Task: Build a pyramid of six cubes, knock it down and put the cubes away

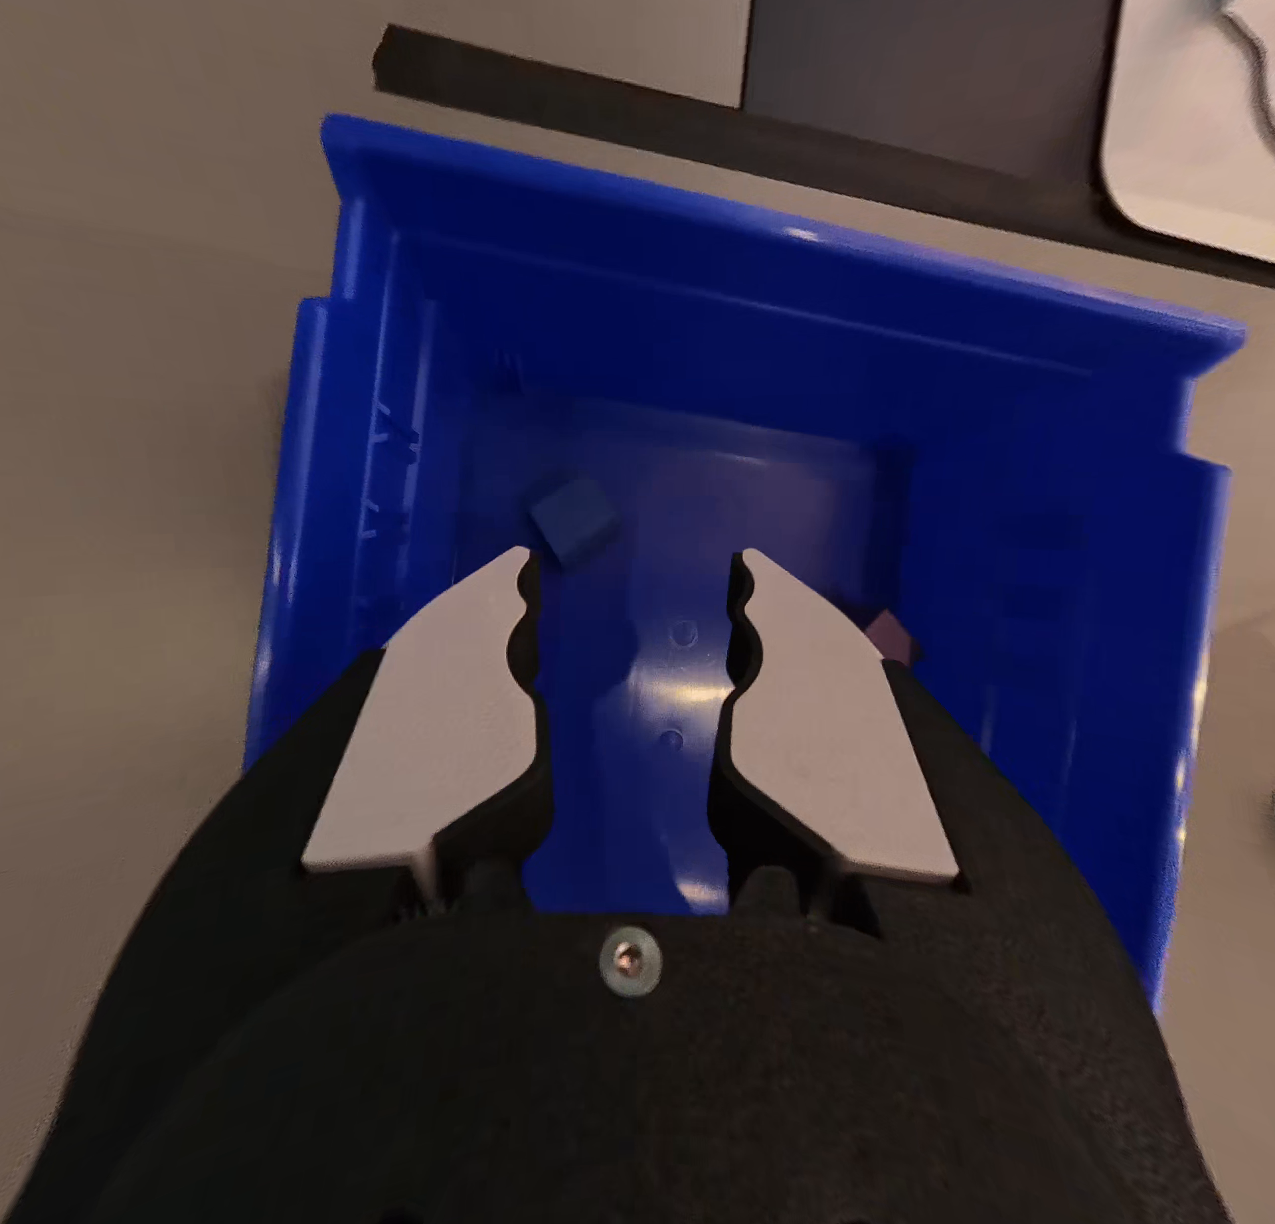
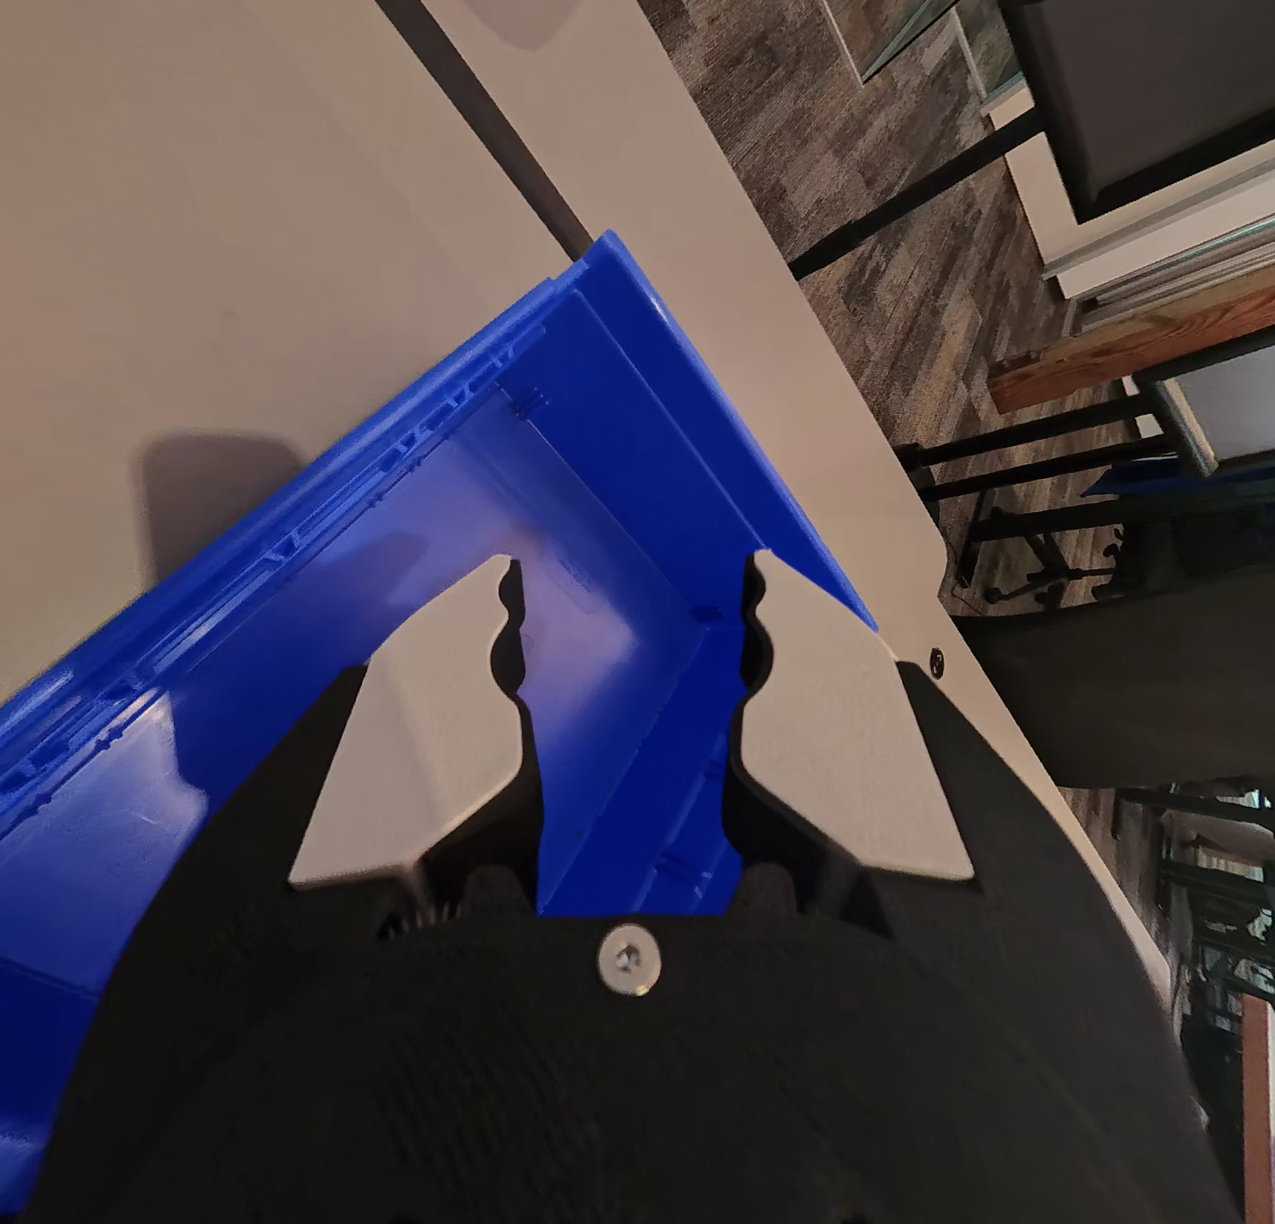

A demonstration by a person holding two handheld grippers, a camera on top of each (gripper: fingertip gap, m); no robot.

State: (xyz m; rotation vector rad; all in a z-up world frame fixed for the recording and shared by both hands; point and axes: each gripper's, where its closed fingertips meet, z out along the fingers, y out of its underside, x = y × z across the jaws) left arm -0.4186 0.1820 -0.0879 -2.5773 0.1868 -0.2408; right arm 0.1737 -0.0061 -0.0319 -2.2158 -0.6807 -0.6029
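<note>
Left wrist view looks down into the blue bin (image 1: 759, 308), where a blue cube (image 1: 571, 519) and a purple cube (image 1: 888, 633) lie well apart under the left gripper (image 1: 631, 556), jaws apart and empty. Risk: the blue cube blends into the floor and could be missed, while the right gripper (image 2: 629, 563), jaws also apart and empty over the bin's corner, could knock the wall.

An office or meeting room: pale grey laminate surface (image 2: 207, 190), mottled grey carpet tiles (image 2: 828, 121) upper right, black-framed screen (image 2: 1159, 66) beyond.
</note>
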